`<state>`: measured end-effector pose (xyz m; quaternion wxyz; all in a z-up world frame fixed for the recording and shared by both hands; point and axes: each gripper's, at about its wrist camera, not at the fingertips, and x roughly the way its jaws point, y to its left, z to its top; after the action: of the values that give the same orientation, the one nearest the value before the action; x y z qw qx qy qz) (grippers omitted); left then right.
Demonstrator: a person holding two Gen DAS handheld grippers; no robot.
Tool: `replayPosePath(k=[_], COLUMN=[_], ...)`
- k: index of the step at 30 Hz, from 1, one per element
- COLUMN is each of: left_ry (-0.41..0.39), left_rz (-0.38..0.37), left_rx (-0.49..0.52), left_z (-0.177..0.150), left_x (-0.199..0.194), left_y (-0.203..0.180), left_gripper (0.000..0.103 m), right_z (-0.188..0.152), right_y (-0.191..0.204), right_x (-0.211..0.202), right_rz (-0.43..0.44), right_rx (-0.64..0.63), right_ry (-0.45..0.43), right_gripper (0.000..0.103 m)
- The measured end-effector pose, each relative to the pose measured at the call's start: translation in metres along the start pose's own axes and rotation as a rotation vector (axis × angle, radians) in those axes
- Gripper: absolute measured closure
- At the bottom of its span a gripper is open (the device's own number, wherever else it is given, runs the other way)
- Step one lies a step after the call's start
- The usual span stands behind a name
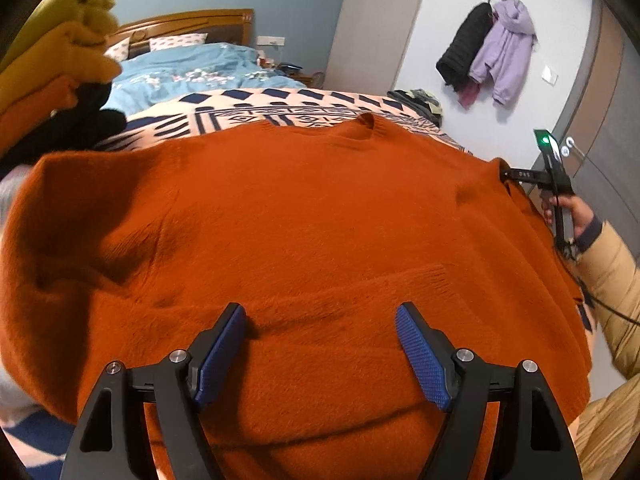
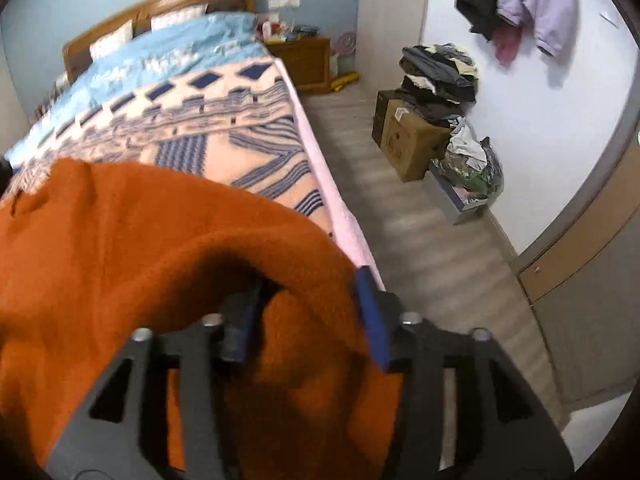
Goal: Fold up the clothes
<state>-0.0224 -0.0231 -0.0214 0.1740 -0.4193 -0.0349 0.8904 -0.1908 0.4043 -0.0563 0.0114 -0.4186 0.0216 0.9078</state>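
Note:
A rust-orange knit sweater (image 1: 312, 208) lies spread on the patterned blanket (image 1: 248, 108), neckline away from me. One sleeve is folded across its body, with the cuff (image 1: 432, 276) pointing right. My left gripper (image 1: 320, 316) hovers open just over that sleeve, blue pads wide apart and nothing between them. My right gripper (image 1: 505, 175) sits at the sweater's right shoulder edge, held by a hand (image 1: 576, 212). In the right wrist view the right gripper (image 2: 310, 280) has a thick fold of sweater (image 2: 120, 240) arched over and between its jaws. A dark gap shows beside the left pad.
A stack of folded yellow, orange and black clothes (image 1: 60, 60) stands at the left. The bed's edge (image 2: 352, 224) drops to a wood floor. A cardboard box (image 2: 408, 140) topped with clothes, and bags, stand by the wall. Coats (image 1: 500, 52) hang there. A nightstand (image 2: 304, 60) is beside the headboard.

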Motion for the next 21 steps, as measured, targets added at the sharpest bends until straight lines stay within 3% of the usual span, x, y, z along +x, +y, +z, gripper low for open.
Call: replayPosePath(k=[2,4,7,11,17,21], left_ry=[-0.008,-0.021,-0.044,-0.056,-0.099,-0.126], left_rz=[0.008,0.008,-0.002,-0.012,-0.035,-0.049], left_rx=[-0.006,-0.010,-0.037,-0.065,-0.100,-0.126], left_z=[-0.003,-0.009,-0.020,-0.038,-0.077,-0.100], left_x=[-0.007,-0.017,-0.031,-0.047,-0.081,-0.099], left_y=[0.001,0.002,0.003,0.003,-0.003,-0.007], left_gripper=[0.024,0.024,0.021,0.021,0.020,0.019], right_z=[-0.004,-0.013,-0.040,-0.100,-0.177,-0.210], right_y=[0.001,0.008,0.032,0.068,0.102,0.111], right_x=[-0.020,-0.048,-0.089,-0.129,-0.167,-0.178], right_rz=[0.019,0.100,0.285,0.533,0.691,0.698], right_rx=[0.021,0.011,-0.074,-0.182,-0.218,-0.188], right_ry=[-0.056,-0.099,-0.114,-0.054,-0.029,-0.021], right_gripper=[0.046,0.041,0.035,0.035,0.035,0.035])
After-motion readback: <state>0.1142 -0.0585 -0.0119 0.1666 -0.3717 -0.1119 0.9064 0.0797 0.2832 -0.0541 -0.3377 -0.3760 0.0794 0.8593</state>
